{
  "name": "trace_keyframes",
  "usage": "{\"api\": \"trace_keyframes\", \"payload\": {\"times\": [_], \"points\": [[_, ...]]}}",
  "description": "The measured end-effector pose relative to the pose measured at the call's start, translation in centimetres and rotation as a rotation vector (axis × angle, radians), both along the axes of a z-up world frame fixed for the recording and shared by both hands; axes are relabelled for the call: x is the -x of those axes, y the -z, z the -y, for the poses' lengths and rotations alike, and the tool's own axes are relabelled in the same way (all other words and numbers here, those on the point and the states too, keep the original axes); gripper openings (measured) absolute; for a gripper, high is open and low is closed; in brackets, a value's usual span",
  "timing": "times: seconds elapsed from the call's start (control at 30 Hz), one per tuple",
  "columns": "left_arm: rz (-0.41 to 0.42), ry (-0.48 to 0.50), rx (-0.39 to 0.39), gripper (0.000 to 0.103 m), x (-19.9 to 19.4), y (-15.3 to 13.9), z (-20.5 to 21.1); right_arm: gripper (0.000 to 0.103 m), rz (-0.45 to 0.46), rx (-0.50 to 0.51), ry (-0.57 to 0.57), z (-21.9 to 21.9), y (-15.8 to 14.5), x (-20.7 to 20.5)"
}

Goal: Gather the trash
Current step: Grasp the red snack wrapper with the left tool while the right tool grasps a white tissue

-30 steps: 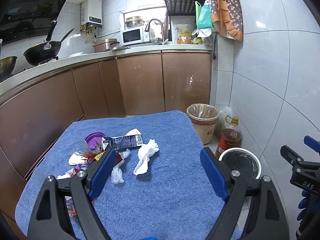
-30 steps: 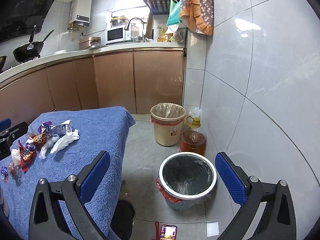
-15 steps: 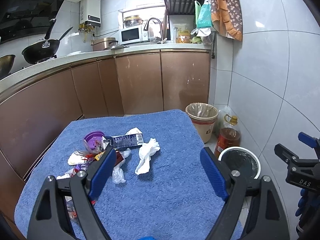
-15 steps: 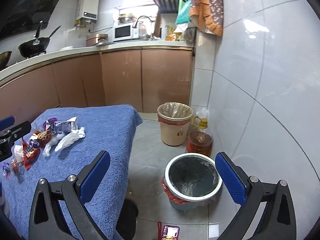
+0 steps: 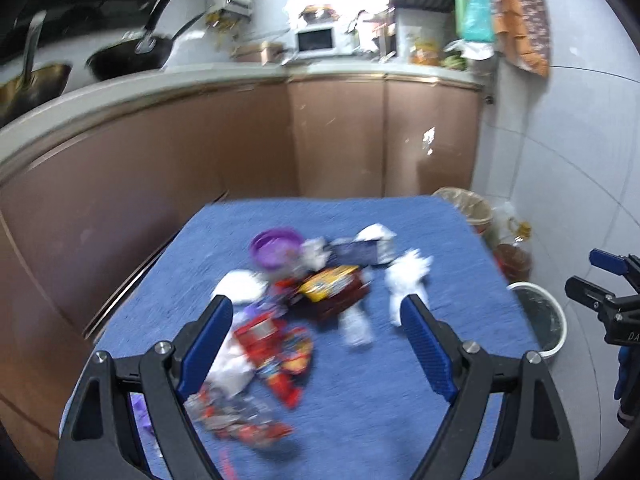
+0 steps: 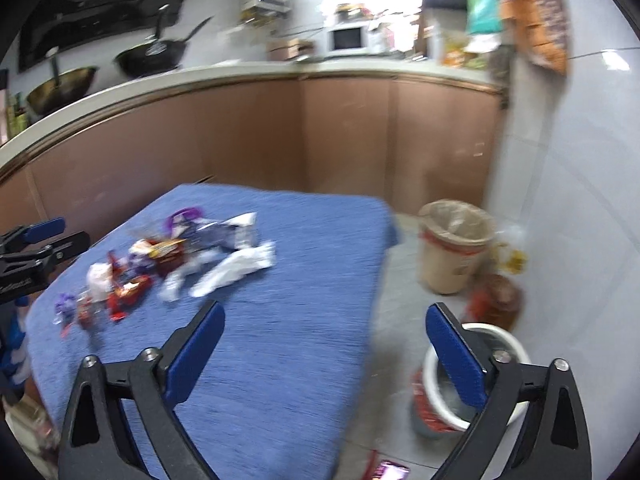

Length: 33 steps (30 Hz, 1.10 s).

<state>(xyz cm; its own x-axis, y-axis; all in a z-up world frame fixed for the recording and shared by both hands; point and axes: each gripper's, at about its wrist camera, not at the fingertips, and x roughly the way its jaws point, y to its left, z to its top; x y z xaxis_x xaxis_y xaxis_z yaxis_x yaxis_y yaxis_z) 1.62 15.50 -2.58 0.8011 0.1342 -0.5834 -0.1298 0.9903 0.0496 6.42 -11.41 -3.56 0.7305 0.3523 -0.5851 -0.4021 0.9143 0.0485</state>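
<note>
A pile of trash lies on the blue-towelled table [image 5: 360, 216]: a purple cup [image 5: 276, 246], red and yellow snack wrappers [image 5: 328, 284], a dark carton [image 5: 356, 254] and crumpled white tissues [image 5: 408, 276]. My left gripper [image 5: 316, 340] is open and empty above the near part of the pile. My right gripper [image 6: 326, 344] is open and empty over the table's right edge, with the pile [image 6: 168, 256] to its left. A white-rimmed bin [image 6: 476, 380] stands on the floor by the table; it also shows in the left wrist view [image 5: 540, 320]. Both views are blurred.
A tan lined bin [image 6: 456, 244] and a cooking oil bottle [image 6: 500, 292] stand by the tiled wall. Brown cabinets [image 5: 340, 136] with woks and a microwave [image 5: 316, 40] run behind the table. A phone [image 6: 390, 470] lies on the floor.
Both grippers have swung left toward the table. The trash pile now sits nearer the middle of the left view, and the right view now covers the table instead of the floor bin.
</note>
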Motion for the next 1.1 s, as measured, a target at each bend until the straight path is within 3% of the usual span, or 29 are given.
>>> {"api": "trace_keyframes", "payload": {"times": [0.13,0.33,0.43,0.73,0.83,0.9,1.1], "points": [[-0.065,-0.038,0.046,0.084,0.0,2.1,-3.1,0.079,-0.117,-0.053,-0.138,-3.8,2.0,-2.5],[-0.112,-0.067,0.124,0.083,-1.4,3.9,-5.3,0.066,-0.260,-0.131,-0.213,-8.2,4.3,-7.5],[-0.135,-0.075,0.144,0.075,-2.8,4.5,-5.8,0.064,-0.310,-0.149,-0.210,-9.4,5.1,-9.7],[-0.218,-0.067,0.181,0.038,-5.6,6.6,-5.7,0.047,-0.430,-0.165,-0.184,-12.0,7.9,-13.8],[-0.222,-0.059,0.190,0.022,-5.8,6.6,-5.6,0.030,-0.449,-0.165,-0.182,-12.3,8.5,-14.1],[-0.225,-0.065,0.193,0.015,-5.9,6.7,-5.6,0.010,-0.460,-0.174,-0.178,-12.2,8.9,-14.6],[-0.194,-0.065,0.194,0.007,-5.4,6.1,-5.2,0.002,-0.439,-0.190,-0.194,-11.5,8.4,-14.1]]}}
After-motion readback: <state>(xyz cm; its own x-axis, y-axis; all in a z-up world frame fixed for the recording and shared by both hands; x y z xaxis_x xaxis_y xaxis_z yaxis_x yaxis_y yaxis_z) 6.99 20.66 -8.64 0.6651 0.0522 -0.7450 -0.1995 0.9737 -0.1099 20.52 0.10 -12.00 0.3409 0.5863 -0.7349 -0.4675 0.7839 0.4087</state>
